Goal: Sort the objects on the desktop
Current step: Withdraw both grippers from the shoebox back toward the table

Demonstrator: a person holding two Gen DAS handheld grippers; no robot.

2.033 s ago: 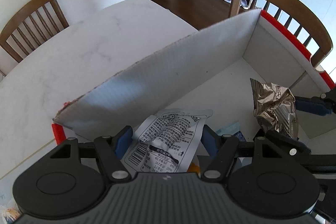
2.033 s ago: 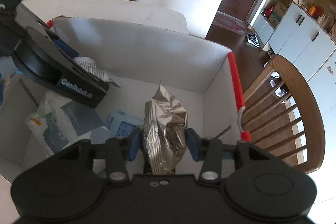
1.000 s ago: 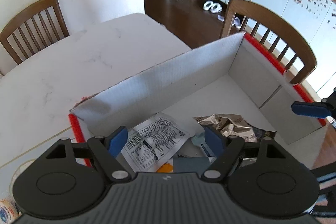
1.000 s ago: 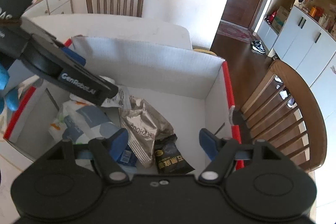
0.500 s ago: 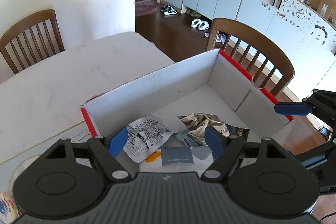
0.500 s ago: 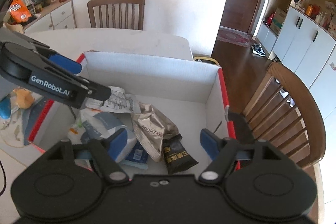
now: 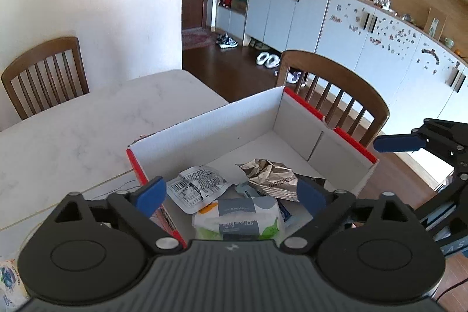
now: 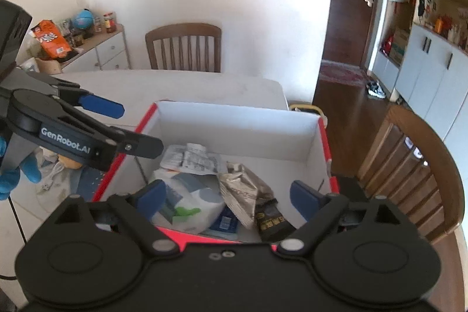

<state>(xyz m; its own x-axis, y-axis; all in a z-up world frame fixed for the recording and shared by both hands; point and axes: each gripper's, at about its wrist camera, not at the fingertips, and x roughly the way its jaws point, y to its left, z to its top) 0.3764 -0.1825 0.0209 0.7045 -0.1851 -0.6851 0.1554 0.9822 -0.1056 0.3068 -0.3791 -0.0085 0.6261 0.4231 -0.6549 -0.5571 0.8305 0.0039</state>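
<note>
A white cardboard box with red edges (image 7: 222, 125) (image 8: 239, 130) sits on the white table. Inside lie a white printed packet (image 7: 196, 186) (image 8: 193, 160), a crumpled silver snack bag (image 7: 272, 174) (image 8: 239, 189), a tissue pack (image 7: 237, 218) (image 8: 190, 203), a black sachet (image 8: 270, 220) and a blue packet (image 8: 225, 221). My left gripper (image 7: 231, 195) is open and empty, raised above the box's near end. My right gripper (image 8: 228, 198) is open and empty, raised above the box's other end.
Wooden chairs stand at the table's far side (image 7: 44, 75) and beside the box (image 7: 336, 95) (image 8: 415, 168). Loose items and a cable lie on the table left of the box (image 8: 55, 171). A side cabinet with clutter (image 8: 73, 43) stands by the wall.
Both grippers opened, dropping the white packet and the silver bag into the box, then rose and pulled back from it.
</note>
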